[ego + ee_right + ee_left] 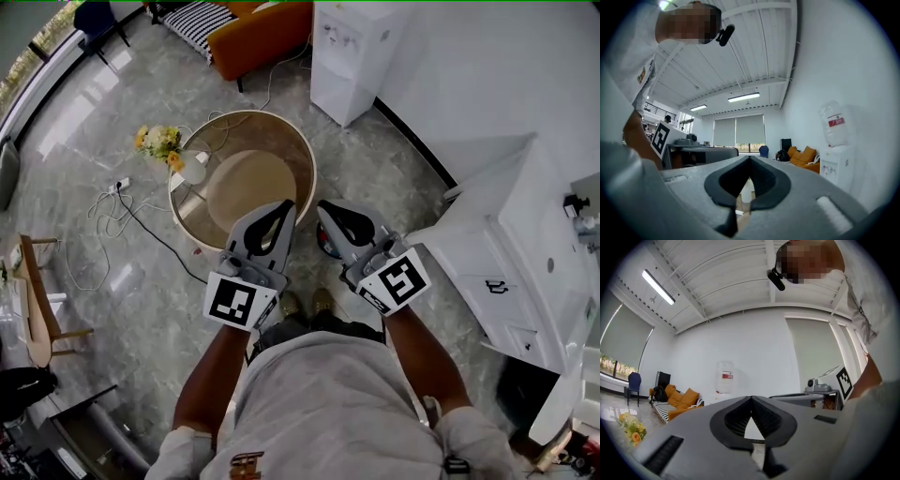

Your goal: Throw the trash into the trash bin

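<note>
Grey left gripper [285, 206] pressed together, empty, right gripper [324, 208] likewise, round table [308, 155] beyond

We see a round glass table [281, 141] on the grey floor [141, 281], with yellow flowers [157, 142] at its left rim. Beyond it stand an orange sofa [262, 33] and a white water dispenser [349, 52]; a power strip [120, 186] lies left of the table

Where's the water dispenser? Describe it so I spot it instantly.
Follow the white wall beyond the round table. The water dispenser stands there beside the orange sofa: a white cabinet, alone in carrying a clear bottle with a red label.
</note>
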`<state>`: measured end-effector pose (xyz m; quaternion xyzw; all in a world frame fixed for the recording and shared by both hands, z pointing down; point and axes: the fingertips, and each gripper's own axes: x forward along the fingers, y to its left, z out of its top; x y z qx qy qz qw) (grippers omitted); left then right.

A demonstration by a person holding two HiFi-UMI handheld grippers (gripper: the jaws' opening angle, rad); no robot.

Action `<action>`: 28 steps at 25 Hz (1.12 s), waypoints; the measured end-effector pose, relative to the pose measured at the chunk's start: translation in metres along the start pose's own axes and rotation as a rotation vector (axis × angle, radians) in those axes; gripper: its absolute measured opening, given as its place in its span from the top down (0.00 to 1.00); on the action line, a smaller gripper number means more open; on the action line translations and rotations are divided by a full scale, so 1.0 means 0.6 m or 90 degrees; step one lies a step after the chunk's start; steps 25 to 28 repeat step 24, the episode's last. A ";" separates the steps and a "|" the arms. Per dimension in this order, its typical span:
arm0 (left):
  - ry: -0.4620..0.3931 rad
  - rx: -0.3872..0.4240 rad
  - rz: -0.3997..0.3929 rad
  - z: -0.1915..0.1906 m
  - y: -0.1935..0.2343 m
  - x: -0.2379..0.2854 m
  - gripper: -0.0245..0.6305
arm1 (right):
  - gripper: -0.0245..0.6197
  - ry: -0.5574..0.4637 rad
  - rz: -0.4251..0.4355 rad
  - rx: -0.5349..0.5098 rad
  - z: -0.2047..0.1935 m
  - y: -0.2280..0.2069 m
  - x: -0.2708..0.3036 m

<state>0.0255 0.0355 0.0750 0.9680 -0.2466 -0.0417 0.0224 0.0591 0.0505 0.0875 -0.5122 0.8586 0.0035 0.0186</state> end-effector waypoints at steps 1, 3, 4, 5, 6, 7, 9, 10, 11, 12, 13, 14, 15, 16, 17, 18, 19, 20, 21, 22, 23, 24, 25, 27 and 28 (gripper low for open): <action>-0.001 0.001 -0.003 0.003 -0.004 -0.001 0.96 | 0.96 0.001 0.000 -0.008 0.003 0.004 -0.003; -0.004 0.002 -0.009 0.008 -0.011 0.000 0.96 | 0.96 0.002 -0.002 -0.019 0.008 0.008 -0.009; -0.005 0.002 -0.010 0.009 -0.015 0.000 0.96 | 0.96 0.001 -0.004 -0.023 0.011 0.008 -0.013; -0.006 0.001 -0.012 0.010 -0.019 0.001 0.96 | 0.96 0.000 -0.005 -0.025 0.013 0.008 -0.016; -0.009 0.001 -0.014 0.012 -0.023 0.001 0.96 | 0.96 -0.001 -0.007 -0.025 0.014 0.007 -0.020; -0.011 0.000 -0.017 0.013 -0.028 0.002 0.96 | 0.96 -0.003 -0.010 -0.025 0.016 0.006 -0.024; -0.013 0.000 -0.022 0.014 -0.036 0.000 0.96 | 0.96 -0.007 -0.014 -0.023 0.019 0.004 -0.030; -0.012 0.000 -0.024 0.015 -0.039 -0.001 0.96 | 0.96 -0.008 -0.015 -0.023 0.022 0.003 -0.032; -0.012 0.000 -0.025 0.015 -0.042 -0.002 0.96 | 0.96 -0.010 -0.017 -0.023 0.024 0.003 -0.034; -0.011 0.000 -0.025 0.016 -0.043 -0.003 0.96 | 0.96 -0.011 -0.017 -0.024 0.026 0.003 -0.036; -0.011 0.000 -0.025 0.016 -0.044 -0.004 0.96 | 0.96 -0.013 -0.018 -0.025 0.028 0.002 -0.038; -0.011 0.000 -0.024 0.015 -0.045 -0.005 0.96 | 0.96 -0.013 -0.018 -0.026 0.028 0.001 -0.039; -0.011 0.000 -0.023 0.015 -0.046 -0.006 0.96 | 0.96 -0.013 -0.018 -0.027 0.028 0.000 -0.041; -0.011 0.001 -0.022 0.015 -0.047 -0.006 0.96 | 0.96 -0.013 -0.018 -0.027 0.028 -0.001 -0.043; -0.011 0.001 -0.021 0.016 -0.048 -0.006 0.96 | 0.96 -0.013 -0.019 -0.027 0.028 -0.002 -0.045; -0.012 0.001 -0.020 0.016 -0.048 -0.005 0.96 | 0.96 -0.013 -0.019 -0.027 0.028 -0.004 -0.046; -0.013 0.000 -0.019 0.016 -0.048 -0.004 0.96 | 0.96 -0.013 -0.019 -0.027 0.028 -0.005 -0.047; -0.013 0.000 -0.018 0.016 -0.048 -0.002 0.96 | 0.96 -0.013 -0.018 -0.028 0.028 -0.006 -0.047; -0.013 -0.001 -0.017 0.015 -0.049 0.000 0.96 | 0.96 -0.013 -0.017 -0.029 0.027 -0.007 -0.048; -0.014 -0.002 -0.017 0.014 -0.049 0.002 0.96 | 0.96 -0.013 -0.016 -0.030 0.027 -0.007 -0.048; -0.014 -0.003 -0.016 0.013 -0.050 0.004 0.96 | 0.96 -0.012 -0.015 -0.031 0.026 -0.008 -0.049; -0.015 -0.004 -0.016 0.012 -0.051 0.005 0.96 | 0.96 -0.012 -0.015 -0.031 0.025 -0.009 -0.049; -0.015 -0.004 -0.016 0.012 -0.051 0.005 0.96 | 0.96 -0.012 -0.015 -0.031 0.025 -0.009 -0.049; -0.015 -0.004 -0.016 0.012 -0.051 0.005 0.96 | 0.96 -0.012 -0.015 -0.031 0.025 -0.009 -0.049; -0.015 -0.004 -0.016 0.012 -0.051 0.005 0.96 | 0.96 -0.012 -0.015 -0.031 0.025 -0.009 -0.049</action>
